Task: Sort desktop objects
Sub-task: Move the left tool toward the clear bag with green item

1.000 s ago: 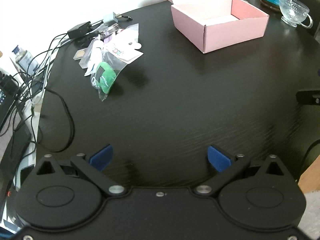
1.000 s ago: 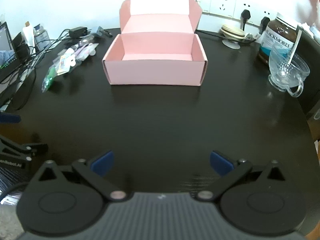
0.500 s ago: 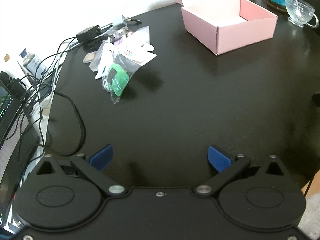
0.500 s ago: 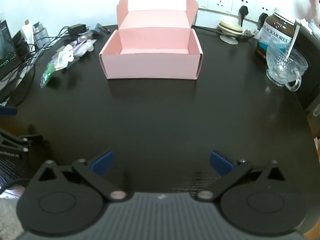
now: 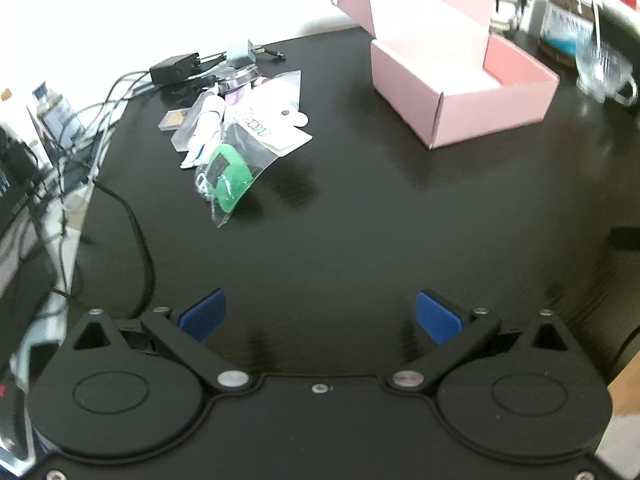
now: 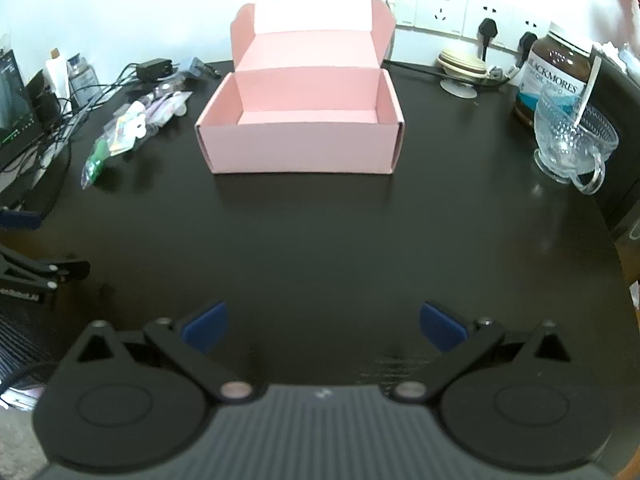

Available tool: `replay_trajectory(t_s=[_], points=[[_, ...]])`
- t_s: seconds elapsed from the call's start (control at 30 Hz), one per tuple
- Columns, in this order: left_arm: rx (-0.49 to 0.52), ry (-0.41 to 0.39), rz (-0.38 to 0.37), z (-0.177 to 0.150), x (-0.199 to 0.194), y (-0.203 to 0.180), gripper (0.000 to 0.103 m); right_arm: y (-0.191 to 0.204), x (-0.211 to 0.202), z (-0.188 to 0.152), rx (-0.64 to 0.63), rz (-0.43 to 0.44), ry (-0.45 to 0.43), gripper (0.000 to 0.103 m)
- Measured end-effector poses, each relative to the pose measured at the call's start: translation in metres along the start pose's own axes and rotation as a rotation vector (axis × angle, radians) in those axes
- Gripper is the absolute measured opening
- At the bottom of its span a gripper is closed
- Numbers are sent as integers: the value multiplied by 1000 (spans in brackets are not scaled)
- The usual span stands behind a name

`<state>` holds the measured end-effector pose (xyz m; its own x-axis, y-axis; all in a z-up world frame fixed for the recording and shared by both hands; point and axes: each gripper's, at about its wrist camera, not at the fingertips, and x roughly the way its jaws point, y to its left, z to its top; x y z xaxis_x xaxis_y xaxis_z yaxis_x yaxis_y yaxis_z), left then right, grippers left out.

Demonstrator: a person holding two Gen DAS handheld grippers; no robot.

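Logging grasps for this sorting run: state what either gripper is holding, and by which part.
Nothing is held. The left gripper and right gripper both have open, empty jaws above the table.

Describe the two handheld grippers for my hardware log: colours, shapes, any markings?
Both look alike: the left gripper and right gripper each have matte black bodies with two round disc housings, black linkage arms on silver pivot pins, and blue pads on the fingers. The right one's body centre is ribbed grey. No readable markings; no hands or sleeves show.
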<state>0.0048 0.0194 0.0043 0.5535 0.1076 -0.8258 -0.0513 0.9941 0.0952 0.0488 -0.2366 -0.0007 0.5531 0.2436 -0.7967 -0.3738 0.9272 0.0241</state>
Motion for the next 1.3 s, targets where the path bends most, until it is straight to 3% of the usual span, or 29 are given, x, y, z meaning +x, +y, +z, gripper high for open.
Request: replay_trajectory(t_s=[0.07,0.23,0.47,0.63,0.93,1.3], points=[[-33,5,-17,3,1,2,103,-1,0,0,2,0,1,102],[11,-12,30,8,-1,-5,103,-3,0,2,2,-4,3,102],[-13,-29,-14,12,-1,-3,103,-1,-1,6,-3,-6,2,102],[-16,-54,11,15,0,1,103,-2,-1,8,-7,-4,6,102],[-60,-85,-49,21,-2,9,103,-1,2,15,-11,-2,16,102],[-94,-97,-50,26,-5,14,103,7,7,27,-41,8,23,102]])
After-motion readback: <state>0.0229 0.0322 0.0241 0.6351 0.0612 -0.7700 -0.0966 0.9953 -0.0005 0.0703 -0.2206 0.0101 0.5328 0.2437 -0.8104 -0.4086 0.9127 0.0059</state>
